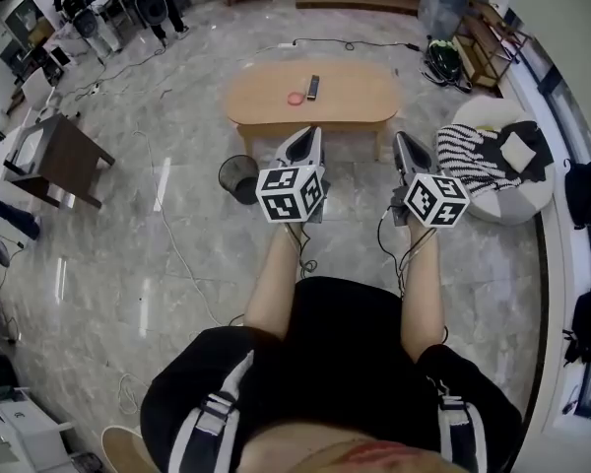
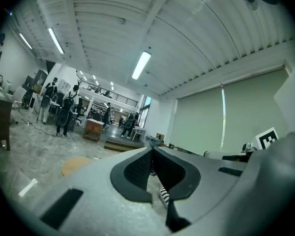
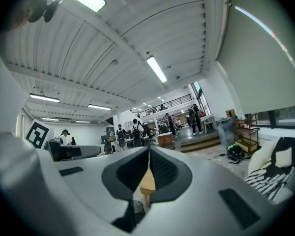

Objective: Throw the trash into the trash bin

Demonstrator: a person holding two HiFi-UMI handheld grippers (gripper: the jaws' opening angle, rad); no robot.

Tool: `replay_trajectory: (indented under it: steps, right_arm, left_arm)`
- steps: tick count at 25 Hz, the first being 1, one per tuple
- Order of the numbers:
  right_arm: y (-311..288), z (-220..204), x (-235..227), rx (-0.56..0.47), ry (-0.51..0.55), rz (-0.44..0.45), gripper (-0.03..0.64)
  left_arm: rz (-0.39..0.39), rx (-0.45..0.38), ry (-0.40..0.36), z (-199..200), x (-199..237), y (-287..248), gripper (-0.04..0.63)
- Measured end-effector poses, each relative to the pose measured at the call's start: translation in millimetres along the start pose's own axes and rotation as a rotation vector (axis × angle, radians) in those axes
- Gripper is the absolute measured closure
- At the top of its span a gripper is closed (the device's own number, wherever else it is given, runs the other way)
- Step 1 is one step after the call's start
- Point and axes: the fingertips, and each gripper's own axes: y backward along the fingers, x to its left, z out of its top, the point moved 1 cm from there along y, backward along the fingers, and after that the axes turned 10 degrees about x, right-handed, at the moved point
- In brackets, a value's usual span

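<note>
Left gripper (image 1: 311,134) and right gripper (image 1: 404,141) are pointing level, jaws pressed together on nothing, facing an oval light-wood coffee table (image 1: 360,97). A small pink round object (image 1: 295,98) is lying mid-tabletop beside a dark remote (image 1: 313,87). A black mesh trash bin (image 1: 238,177) is standing on the marble floor (image 1: 128,264) just off the table's near left end.

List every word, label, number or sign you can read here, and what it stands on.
None can be read.
The left claw and right claw carry only black-and-white square markers, no letters.
</note>
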Motion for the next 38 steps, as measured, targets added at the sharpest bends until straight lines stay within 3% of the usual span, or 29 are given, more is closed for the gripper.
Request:
replay_trajectory:
  steps: [8, 15, 21, 26, 31, 38]
  right_arm:
    - [-43.5, -7.7, -1.4, 0.027, -0.009, 0.096, 0.604]
    - [-88.2, -26.5, 15.0, 0.09, 0.054, 0.204, 0.604]
    - [-123.5, -35.8, -27.7, 0.109, 0.043, 0.142, 0.604]
    - [-166.1, -17.4, -74.2, 0.056, -0.035, 0.081, 0.604]
    - [-250.0, -17.9, -75.5, 0.087, -0.072, 0.117, 0.604]
    - [-373.8, 2.9, -69.6, 0.083, -0.124, 0.162, 0.604]
  left_arm:
    - [0.065, -0.016, 0.023, 3.0, 26.4, -14.7, 0.586]
    - [0.117, -0.058, 0.108, -3.6, 66.2, -28.2, 0.586]
    - [0.1, -0.05, 0.145, -9.5, 96.8, -81.7, 0.586]
    - [0.15, -0.061, 0.131, 5.1, 126.0, -130.6, 0.586]
    - [0.162, -0.027, 0.131, 26.7, 178.7, -182.0, 0.586]
    - [0.181, 0.044, 0.076, 58.9, 256.6, -251.4, 0.586]
